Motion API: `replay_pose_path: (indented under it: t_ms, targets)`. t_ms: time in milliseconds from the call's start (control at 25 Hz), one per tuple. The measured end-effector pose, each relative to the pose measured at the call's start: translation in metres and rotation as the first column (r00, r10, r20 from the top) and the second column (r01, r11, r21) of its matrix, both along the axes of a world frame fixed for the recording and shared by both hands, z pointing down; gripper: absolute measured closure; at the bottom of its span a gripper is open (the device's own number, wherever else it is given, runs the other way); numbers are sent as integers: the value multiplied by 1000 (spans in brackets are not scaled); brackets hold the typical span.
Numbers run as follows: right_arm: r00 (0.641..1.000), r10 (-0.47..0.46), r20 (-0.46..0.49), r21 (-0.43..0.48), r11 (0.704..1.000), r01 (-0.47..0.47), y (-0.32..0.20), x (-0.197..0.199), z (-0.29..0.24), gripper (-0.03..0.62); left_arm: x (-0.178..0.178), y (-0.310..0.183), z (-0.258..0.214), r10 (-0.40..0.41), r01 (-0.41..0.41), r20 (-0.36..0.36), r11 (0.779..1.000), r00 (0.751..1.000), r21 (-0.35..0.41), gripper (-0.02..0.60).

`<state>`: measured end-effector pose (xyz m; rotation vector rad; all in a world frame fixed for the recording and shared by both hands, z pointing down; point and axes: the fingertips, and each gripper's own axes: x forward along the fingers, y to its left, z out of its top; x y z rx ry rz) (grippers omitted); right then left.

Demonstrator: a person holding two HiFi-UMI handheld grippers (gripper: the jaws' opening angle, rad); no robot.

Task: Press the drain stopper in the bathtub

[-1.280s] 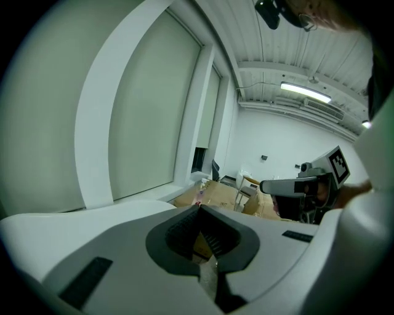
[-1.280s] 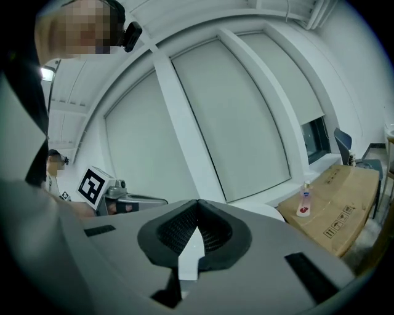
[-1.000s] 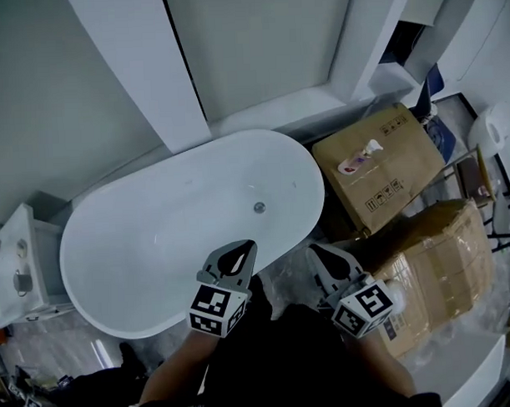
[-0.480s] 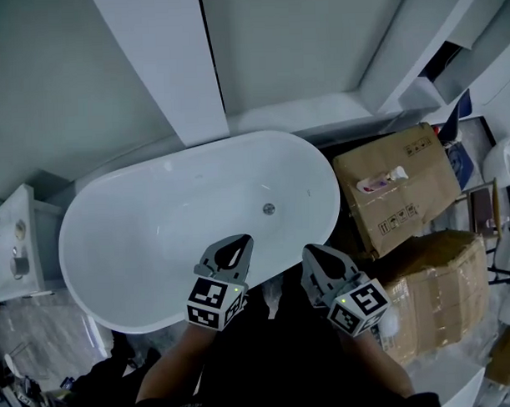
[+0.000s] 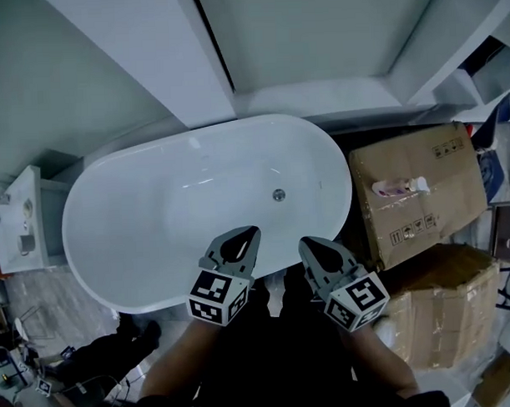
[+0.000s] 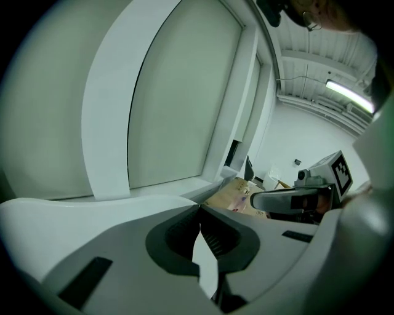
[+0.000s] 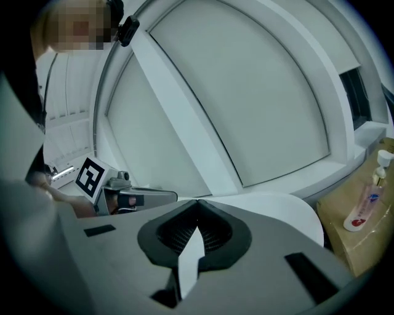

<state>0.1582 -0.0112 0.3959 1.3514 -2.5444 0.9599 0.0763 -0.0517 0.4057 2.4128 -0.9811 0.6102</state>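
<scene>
Fingers (image 6: 129,246) of my left gripper (image 5: 251,233) are pressing tip to tip with nothing between them; only a sliver of white is showing through the gap below the tips. Right gripper (image 5: 306,242): same. Its fingers (image 7: 265,258) are meeting at the tips and carrying nothing. Both grippers are hanging side by side at the lower centre of the head view, by the near edge of the bathtub (image 5: 131,236), pointing toward the top of the frame.

Drain stopper (image 5: 279,194) is sitting on the tub floor, a small round metal disc just right of frame centre, above and between the two grippers and well apart from either tip. Neither gripper view is showing it; both are looking across the white rim at the pale wall panels (image 7: 246,104) beyond.

Progress, as I am judging it: nothing pressed yet. Tips closed are suiting a poke at the stopper, but the reach down into the basin is not begun. Left to do: lowering one gripper into the tub, setting its closed tip on the disc, pushing down. Whether the stopper is sitting up or down I cannot tell; too small.

At the right of the frame, a cardboard box (image 5: 443,209) is carrying a pump bottle (image 5: 398,186) lying on its side.
</scene>
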Motion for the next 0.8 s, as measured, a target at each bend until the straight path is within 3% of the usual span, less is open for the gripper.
replay_pose_path:
  t_ms: [280,520,800]
  targets:
    - [996,-81,-35,-94,993,78,-25,-7,48,580,0,-27,39,-24,24,7,998,1000,-63,568]
    - [999,-15,-49,-136,991,9,-57,-12,100,580,-11,-38,102,-12,14,22,995,1000,-95,568]
    - [999,-20,-48,-178,984,11,-85,-34,193,580,-21,-57,205,5,-1,33,992,999,-128,568]
